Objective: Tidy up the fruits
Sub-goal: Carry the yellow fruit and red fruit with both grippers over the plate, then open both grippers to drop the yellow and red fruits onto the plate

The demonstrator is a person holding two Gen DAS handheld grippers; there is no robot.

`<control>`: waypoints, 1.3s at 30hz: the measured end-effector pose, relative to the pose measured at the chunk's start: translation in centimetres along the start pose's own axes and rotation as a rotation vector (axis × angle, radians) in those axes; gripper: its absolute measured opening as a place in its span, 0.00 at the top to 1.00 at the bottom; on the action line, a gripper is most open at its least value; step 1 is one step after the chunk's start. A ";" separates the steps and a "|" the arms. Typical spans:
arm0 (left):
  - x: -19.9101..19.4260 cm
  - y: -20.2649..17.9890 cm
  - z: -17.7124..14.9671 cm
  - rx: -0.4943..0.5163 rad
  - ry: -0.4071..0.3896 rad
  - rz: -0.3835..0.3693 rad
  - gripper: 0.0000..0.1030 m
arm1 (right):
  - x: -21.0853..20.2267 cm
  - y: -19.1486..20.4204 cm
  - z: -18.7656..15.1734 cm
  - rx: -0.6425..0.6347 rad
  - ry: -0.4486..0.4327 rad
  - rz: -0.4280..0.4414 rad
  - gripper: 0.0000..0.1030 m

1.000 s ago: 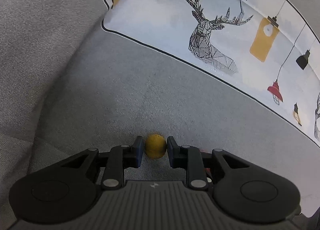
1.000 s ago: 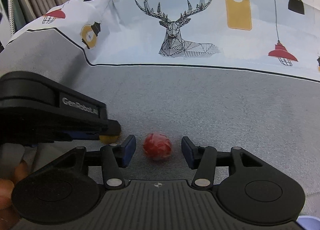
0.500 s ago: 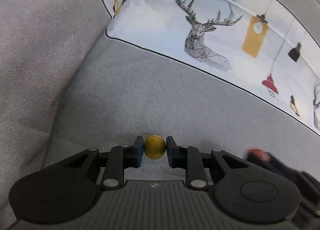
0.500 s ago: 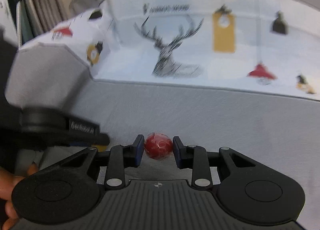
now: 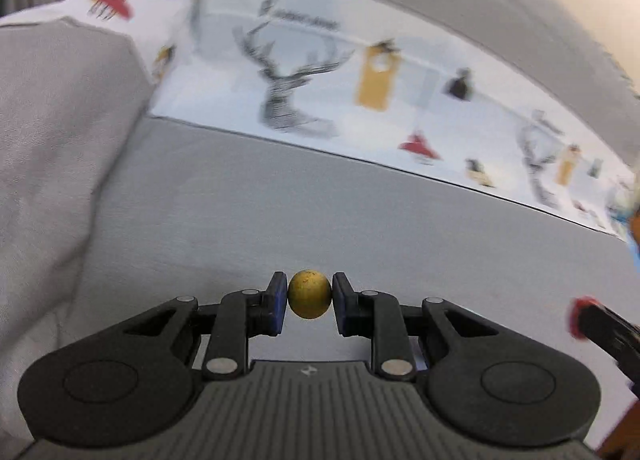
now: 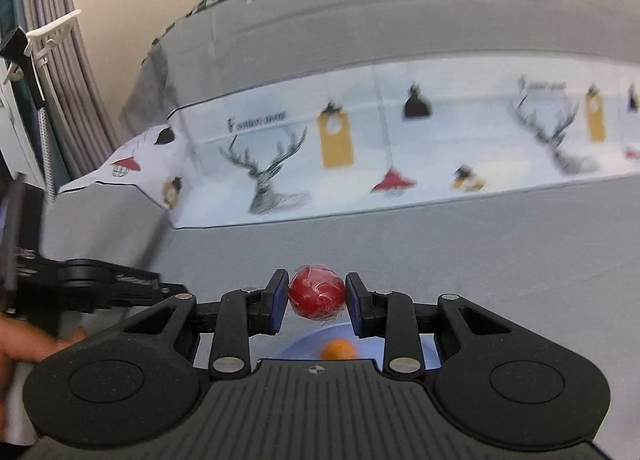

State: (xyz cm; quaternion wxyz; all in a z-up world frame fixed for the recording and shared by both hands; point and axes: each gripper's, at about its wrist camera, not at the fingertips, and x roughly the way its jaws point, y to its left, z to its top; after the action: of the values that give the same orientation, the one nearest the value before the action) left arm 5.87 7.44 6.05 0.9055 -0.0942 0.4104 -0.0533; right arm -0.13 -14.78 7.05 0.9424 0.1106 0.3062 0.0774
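Observation:
My left gripper (image 5: 310,300) is shut on a small yellow fruit (image 5: 309,294) and holds it above the grey sofa seat (image 5: 280,211). My right gripper (image 6: 317,298) is shut on a small red fruit (image 6: 316,296) and holds it up over a pale blue plate (image 6: 304,346). A small orange fruit (image 6: 339,349) lies on that plate, just below the red one. In the left wrist view the red fruit (image 5: 579,316) shows at the right edge, blurred. In the right wrist view the left gripper's black body (image 6: 92,286) shows at the left.
A white cushion cover (image 6: 360,147) printed with deer and lamps lines the sofa back. The sofa armrest (image 5: 60,147) rises on the left. Grey cables (image 6: 56,59) hang at the far left, and a hand (image 6: 24,344) shows at the left edge.
My right gripper closed on the red fruit and lifted it off the seat, over the plate. My left gripper, still holding the yellow fruit, rose and pulled back from the seat.

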 end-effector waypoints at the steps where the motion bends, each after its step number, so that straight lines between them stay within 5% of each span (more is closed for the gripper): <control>1: -0.7 -0.9 -0.8 0.019 -0.006 -0.025 0.74 | -0.6 -0.5 -0.2 0.000 0.004 -0.010 0.68; 8: -1.8 -6.0 -6.2 0.150 0.062 -0.114 0.74 | -2.8 -2.2 -2.0 -0.054 0.040 -0.073 0.68; 23: 1.2 -6.6 -6.6 0.151 0.129 -0.118 0.74 | 1.6 0.9 -4.0 -0.135 0.229 -0.055 0.68; 25: 1.2 -6.4 -6.6 0.128 0.129 -0.118 0.58 | 1.7 0.9 -4.1 -0.135 0.232 -0.069 0.60; 27: 1.0 -6.0 -6.5 0.100 0.127 -0.130 0.51 | 1.8 1.0 -4.3 -0.137 0.242 -0.078 0.28; 29: 0.8 -5.7 -6.4 0.087 0.126 -0.132 0.46 | 1.7 1.0 -4.4 -0.149 0.242 -0.078 0.23; 34: -0.2 -5.8 -6.5 0.090 0.090 -0.117 0.17 | 0.9 0.5 -4.5 -0.140 0.218 -0.101 0.06; 39: -2.6 -6.5 -7.0 0.175 0.024 -0.072 0.14 | -0.8 -0.7 -4.5 -0.112 0.176 -0.139 0.01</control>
State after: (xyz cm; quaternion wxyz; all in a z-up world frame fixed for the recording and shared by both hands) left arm -1.21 0.67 4.78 0.9028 -0.0286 0.4112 -0.1225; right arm -3.36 -14.91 3.77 0.9196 0.0289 0.3899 0.0385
